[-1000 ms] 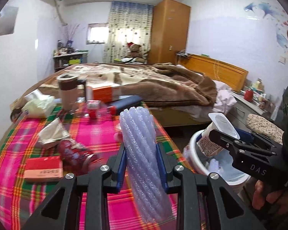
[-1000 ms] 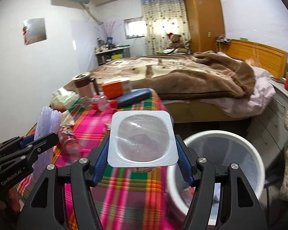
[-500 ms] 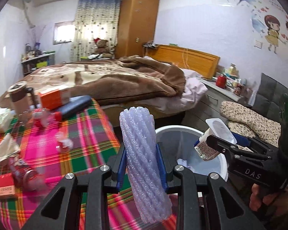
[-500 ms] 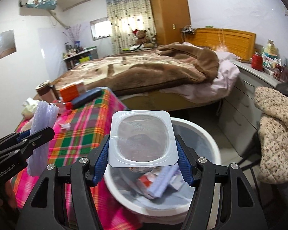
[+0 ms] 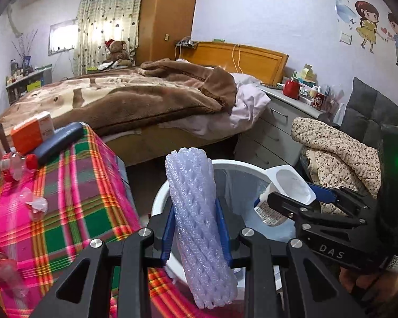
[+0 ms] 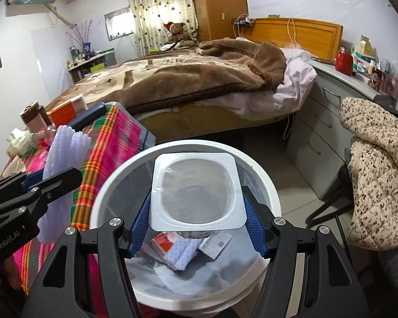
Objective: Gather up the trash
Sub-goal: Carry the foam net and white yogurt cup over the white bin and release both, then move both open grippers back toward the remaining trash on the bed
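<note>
Over one bin [image 6: 268,185]: two hand-held grippers (each loaded).

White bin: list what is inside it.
Inside the white bin: a red-and-white packet, a foam pad and a small carton. The held plastic cup covers the rest.

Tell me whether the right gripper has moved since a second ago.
Yes. The right gripper, holding the plastic cup, shifted from the plaid table to above the white bin.
</note>
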Demonstrator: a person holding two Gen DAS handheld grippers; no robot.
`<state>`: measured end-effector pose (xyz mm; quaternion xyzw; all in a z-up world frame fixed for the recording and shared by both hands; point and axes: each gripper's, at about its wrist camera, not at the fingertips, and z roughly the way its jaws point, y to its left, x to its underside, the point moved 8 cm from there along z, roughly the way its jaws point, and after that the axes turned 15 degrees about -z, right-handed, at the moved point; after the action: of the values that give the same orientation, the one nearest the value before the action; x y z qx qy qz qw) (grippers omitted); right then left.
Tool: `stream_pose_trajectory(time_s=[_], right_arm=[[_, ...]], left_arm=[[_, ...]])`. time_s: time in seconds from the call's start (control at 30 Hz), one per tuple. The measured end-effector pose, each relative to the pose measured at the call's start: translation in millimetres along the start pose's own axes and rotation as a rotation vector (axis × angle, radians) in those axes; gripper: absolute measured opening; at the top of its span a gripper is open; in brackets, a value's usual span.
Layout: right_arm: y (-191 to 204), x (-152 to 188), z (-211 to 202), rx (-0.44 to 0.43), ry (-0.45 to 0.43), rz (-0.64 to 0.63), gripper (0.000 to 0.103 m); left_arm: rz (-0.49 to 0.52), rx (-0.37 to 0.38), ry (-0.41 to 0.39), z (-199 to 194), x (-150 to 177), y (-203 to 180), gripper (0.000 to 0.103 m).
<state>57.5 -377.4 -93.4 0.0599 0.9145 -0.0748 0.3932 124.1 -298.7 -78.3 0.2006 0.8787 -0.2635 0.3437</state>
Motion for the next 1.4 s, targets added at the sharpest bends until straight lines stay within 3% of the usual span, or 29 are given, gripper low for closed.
stream_pose_trajectory(time_s=[0.2,0.33,0.53,0.93,1.4], right_arm=[[-5,5,8,0.006,0.031,-0.006,0.065],[-6,7,10,0.014,0.047,-0.019,0.065],[-8,7,8,0.022,0.040,-0.013,0.073],[8,-4,-7,0.011,-0.014,-0.024,0.073],[52,-27,-25,-0.040,-0.097,-0.078,0.073]], left_arm=[[0.018,-0.001,0.022,13,4,-6,0.031],[0.008,-0.009,0.019,15,4,-3,0.052],[-0.017,-0.011,0.014,8,3,7,0.059],[-0.055,-0.036,-0.034,-25,1,32,0.060],[-0.125,-0.126,-0.099,-74,3,88,0.060]])
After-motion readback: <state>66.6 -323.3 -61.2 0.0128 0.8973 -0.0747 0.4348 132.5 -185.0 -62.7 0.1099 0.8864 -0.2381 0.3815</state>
